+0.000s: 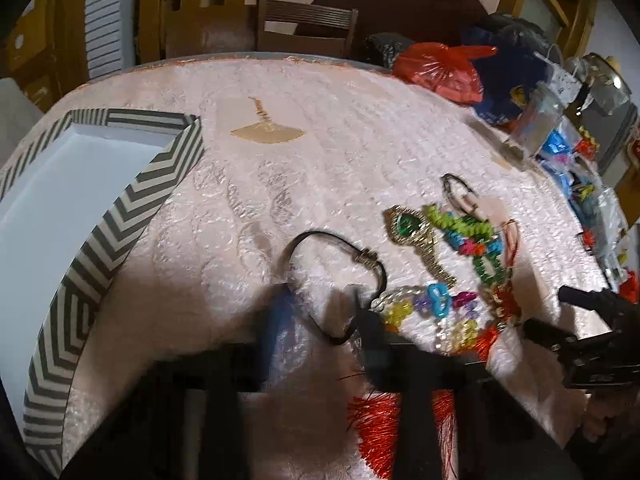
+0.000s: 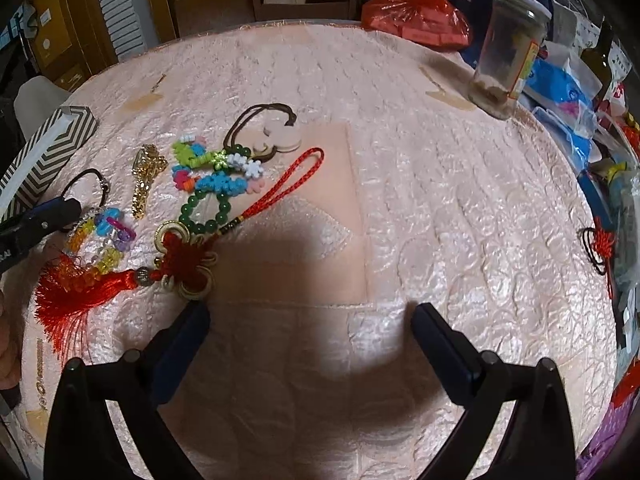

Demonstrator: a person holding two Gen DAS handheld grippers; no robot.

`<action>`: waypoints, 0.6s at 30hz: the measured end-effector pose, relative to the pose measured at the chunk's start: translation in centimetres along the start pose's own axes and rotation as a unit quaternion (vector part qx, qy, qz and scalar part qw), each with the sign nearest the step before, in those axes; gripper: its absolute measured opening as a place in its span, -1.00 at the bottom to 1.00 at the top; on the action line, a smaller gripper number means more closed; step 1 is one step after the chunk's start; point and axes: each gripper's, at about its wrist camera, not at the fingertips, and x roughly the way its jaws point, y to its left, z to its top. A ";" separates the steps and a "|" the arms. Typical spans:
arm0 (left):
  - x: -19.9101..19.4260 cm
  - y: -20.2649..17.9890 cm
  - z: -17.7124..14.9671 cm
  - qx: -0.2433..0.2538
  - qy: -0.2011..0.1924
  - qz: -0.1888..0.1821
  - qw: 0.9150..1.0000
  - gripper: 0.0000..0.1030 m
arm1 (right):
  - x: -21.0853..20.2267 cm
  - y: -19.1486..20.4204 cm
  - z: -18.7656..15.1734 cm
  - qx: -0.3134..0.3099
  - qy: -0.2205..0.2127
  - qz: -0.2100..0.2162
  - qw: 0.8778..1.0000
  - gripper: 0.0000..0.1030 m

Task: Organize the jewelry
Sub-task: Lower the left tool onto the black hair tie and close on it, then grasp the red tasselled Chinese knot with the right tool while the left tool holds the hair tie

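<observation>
Jewelry lies in a heap on the pink table cover: a black cord bracelet (image 1: 340, 260), a gold piece with a green stone (image 1: 412, 228), bright plastic bead chains (image 1: 464, 236), a green bead bracelet (image 2: 204, 210) and a red knot tassel (image 2: 120, 280). A chevron-striped box (image 1: 120, 216) with a white inside stands at the left. My left gripper (image 1: 320, 320) is open, its fingers either side of the black cord bracelet's near loop. It also shows in the right wrist view (image 2: 60, 208). My right gripper (image 2: 308, 320) is open and empty, just right of the tassel.
A glass jar (image 2: 508, 48), a red plastic bag (image 2: 420, 8) and piled packets (image 2: 568, 92) crowd the table's right and far edge. A wooden chair (image 1: 308, 26) stands behind the table. A gold fan pattern (image 1: 266, 130) marks the cloth.
</observation>
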 end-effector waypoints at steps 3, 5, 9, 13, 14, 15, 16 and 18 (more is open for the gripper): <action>-0.8 0.1 -0.5 -0.003 -0.022 0.006 1.000 -0.80 | -0.8 0.3 0.3 -0.002 -0.024 0.028 0.999 0.93; -1.8 0.2 -0.6 -0.007 -0.036 0.015 0.999 -0.80 | -1.1 0.7 0.6 -0.005 -0.040 0.040 0.998 0.90; -3.7 0.8 -0.8 -0.017 -0.062 0.023 0.998 -0.80 | -0.3 1.6 1.5 -0.019 -0.051 0.083 0.995 0.59; -3.8 1.3 -1.3 -0.015 -0.058 0.034 0.998 -0.80 | 0.8 3.4 2.2 -0.066 -0.058 0.079 0.993 0.44; -3.6 1.6 -1.6 -0.021 -0.054 0.037 0.998 -0.80 | 0.9 3.8 2.3 -0.075 -0.062 0.081 0.992 0.42; -3.6 1.8 -1.9 -0.026 -0.052 0.040 0.997 -0.80 | 1.0 4.2 2.3 -0.082 -0.065 0.079 0.991 0.40; -3.4 2.1 -2.2 -0.034 -0.049 0.040 0.997 -0.80 | 1.0 4.7 2.3 -0.093 -0.069 0.080 0.990 0.33; -3.1 2.5 -2.8 -0.047 -0.043 0.038 0.997 -0.79 | 0.9 5.6 2.1 -0.115 -0.074 0.077 0.988 0.14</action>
